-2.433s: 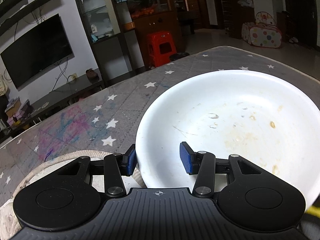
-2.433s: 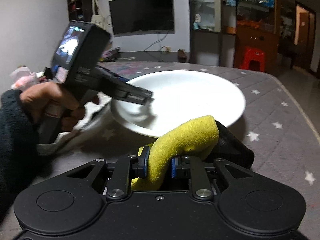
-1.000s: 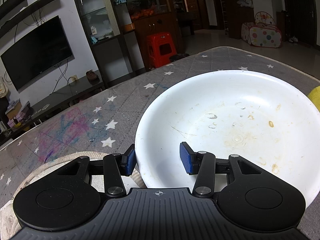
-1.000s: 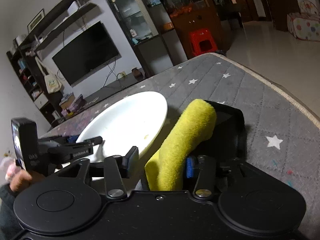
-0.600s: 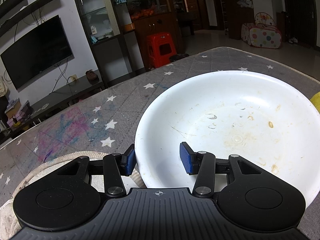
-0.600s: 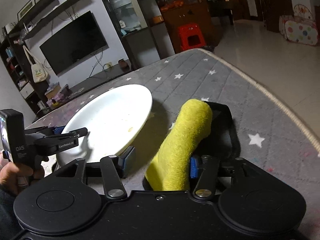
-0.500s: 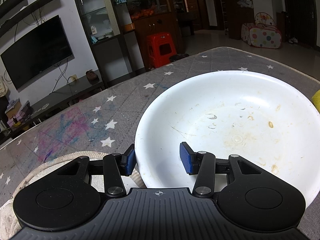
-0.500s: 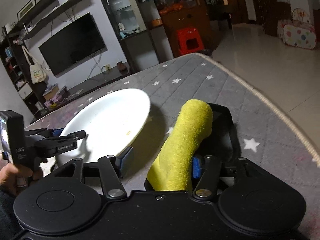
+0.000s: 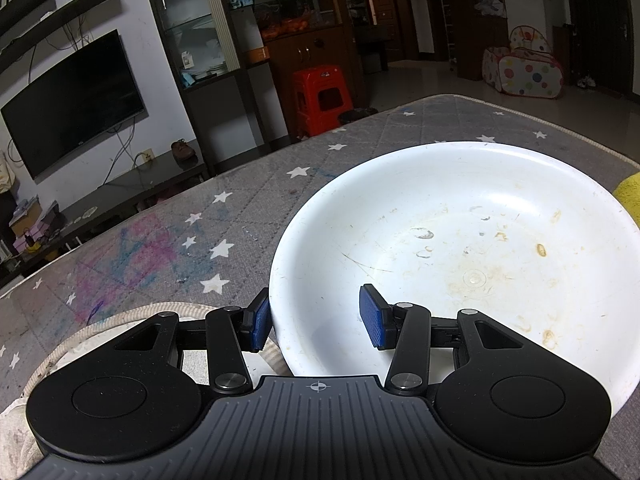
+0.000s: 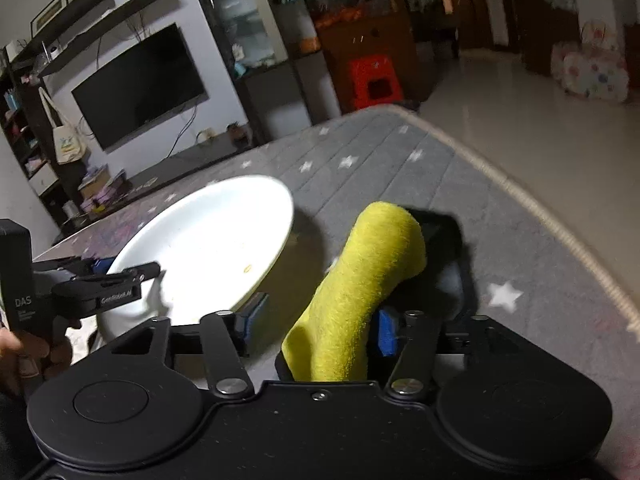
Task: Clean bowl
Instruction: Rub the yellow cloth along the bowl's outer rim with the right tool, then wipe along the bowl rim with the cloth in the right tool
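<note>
A wide white bowl [image 9: 460, 248] with brown food stains sits on a grey star-patterned mat [image 9: 192, 224]. My left gripper [image 9: 314, 316] is open, its blue pads straddling the bowl's near rim, one outside and one inside. In the right wrist view the bowl [image 10: 208, 244] lies to the left. My right gripper [image 10: 320, 324] is open. A yellow cloth [image 10: 360, 280] stands between its pads, leaning against the right pad, with a black object [image 10: 444, 240] behind it. The cloth's tip shows in the left wrist view [image 9: 628, 196] beyond the bowl's far right rim.
A beige woven cloth [image 9: 80, 340] lies under my left gripper. The mat's corded edge [image 10: 560, 232] runs along the right, with floor beyond. A TV [image 9: 72, 108], cabinets and a red stool [image 9: 322, 96] stand behind the table.
My right gripper has opened around the yellow cloth and swung to the right of the bowl. My left gripper has stayed at the bowl's rim.
</note>
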